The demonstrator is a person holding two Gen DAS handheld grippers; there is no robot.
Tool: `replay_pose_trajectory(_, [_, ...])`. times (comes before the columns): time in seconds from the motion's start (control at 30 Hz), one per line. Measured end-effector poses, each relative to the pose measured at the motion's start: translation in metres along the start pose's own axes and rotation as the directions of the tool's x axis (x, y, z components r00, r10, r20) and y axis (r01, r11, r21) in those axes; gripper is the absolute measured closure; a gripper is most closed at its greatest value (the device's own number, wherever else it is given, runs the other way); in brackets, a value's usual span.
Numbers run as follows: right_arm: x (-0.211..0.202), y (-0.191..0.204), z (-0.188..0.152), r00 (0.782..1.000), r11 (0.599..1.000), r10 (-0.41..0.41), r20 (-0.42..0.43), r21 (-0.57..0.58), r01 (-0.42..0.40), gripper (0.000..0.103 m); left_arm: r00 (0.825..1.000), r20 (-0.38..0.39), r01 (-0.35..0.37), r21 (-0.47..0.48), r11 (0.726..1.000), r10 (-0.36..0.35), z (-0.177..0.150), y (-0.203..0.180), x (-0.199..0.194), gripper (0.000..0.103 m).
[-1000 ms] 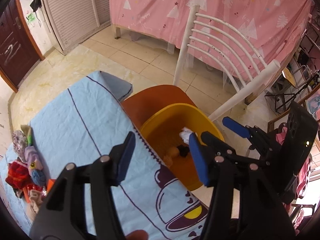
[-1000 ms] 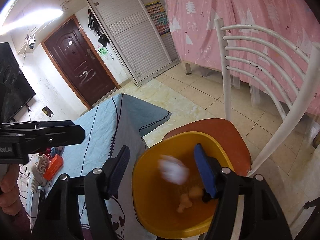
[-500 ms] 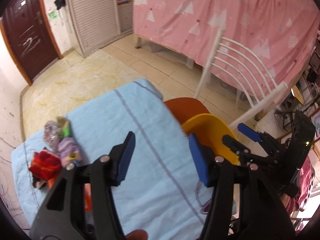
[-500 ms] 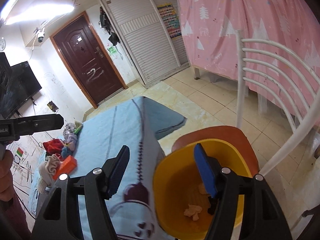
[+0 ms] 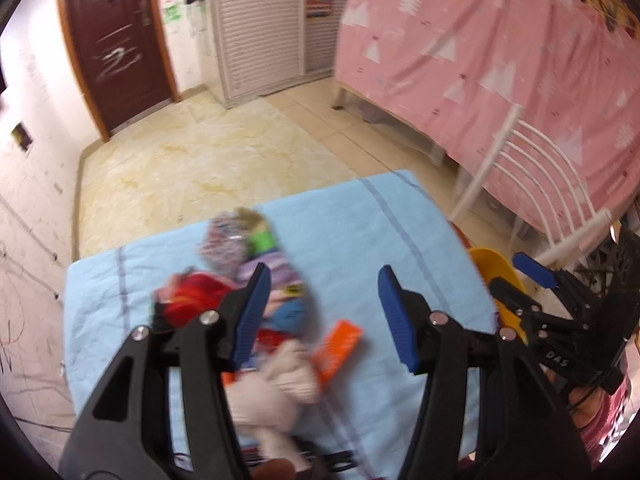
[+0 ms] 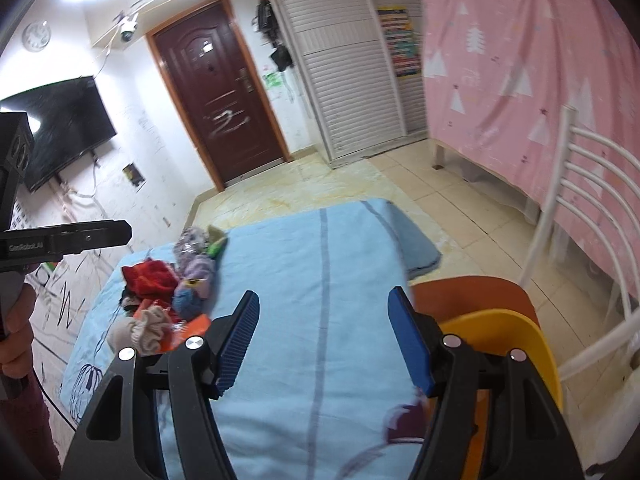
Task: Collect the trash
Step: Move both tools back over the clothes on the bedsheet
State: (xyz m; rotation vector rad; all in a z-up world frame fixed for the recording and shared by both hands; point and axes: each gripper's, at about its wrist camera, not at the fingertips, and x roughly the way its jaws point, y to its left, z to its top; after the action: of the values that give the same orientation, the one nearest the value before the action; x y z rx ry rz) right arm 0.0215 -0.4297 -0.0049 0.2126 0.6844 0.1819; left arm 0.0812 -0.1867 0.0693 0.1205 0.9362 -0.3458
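Two hand-held grippers (image 5: 320,312) (image 6: 324,340) agape over quilted cloth (image 6: 320,264)

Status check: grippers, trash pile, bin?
Left gripper open, empty. Right gripper open, empty. Colourful trash pile on blue cloth. Yellow plastic bin on chair, unobstructed.

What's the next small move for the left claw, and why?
Probably lower the left claw onto the pile on the blue cloth and close on one piece, perhaps the orange packet. Both it and the right claw are open and empty, the pile sits right under the left one, and the yellow bin waits on the chair.
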Motion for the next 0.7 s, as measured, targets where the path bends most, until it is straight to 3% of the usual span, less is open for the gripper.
replay_pose_trajectory(0.4, [0.052,0.075,0.018,0.997,0.994,0.043,-0.067,-0.099,-0.050,0.042,0.997,-0.029,-0.081,-0.152,0.985,0.077,-0.025,0.114,0.002,0.046])
replay_pose_trajectory(0.7, [0.086,0.112,0.022,0.991,0.987,0.052,-0.121,-0.147,-0.069,0.042,0.994,-0.087,-0.083,-0.189,0.978,0.067,-0.043,0.149,0.027,0.046])
